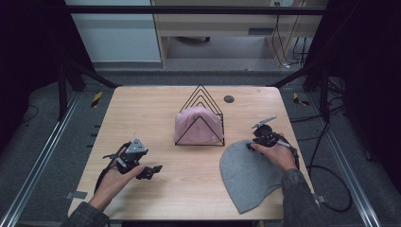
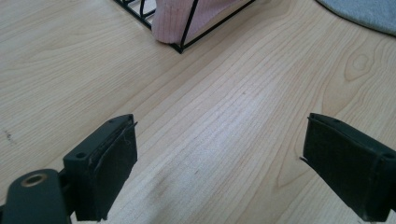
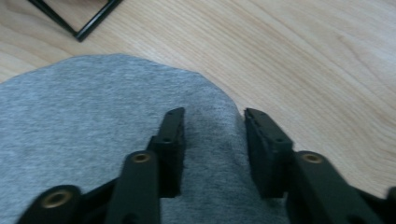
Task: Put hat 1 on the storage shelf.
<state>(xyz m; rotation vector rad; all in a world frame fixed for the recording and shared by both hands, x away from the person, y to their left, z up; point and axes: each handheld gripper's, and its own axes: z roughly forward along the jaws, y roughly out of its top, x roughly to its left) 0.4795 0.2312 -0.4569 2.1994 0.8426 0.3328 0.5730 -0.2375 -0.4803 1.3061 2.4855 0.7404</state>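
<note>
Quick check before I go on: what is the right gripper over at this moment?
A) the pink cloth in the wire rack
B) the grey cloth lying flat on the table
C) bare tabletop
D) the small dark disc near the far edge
B: in the right gripper view, the right gripper has its jaws parted, one on each side of a strip of the grey cloth, near that cloth's rounded edge on the table.
</note>
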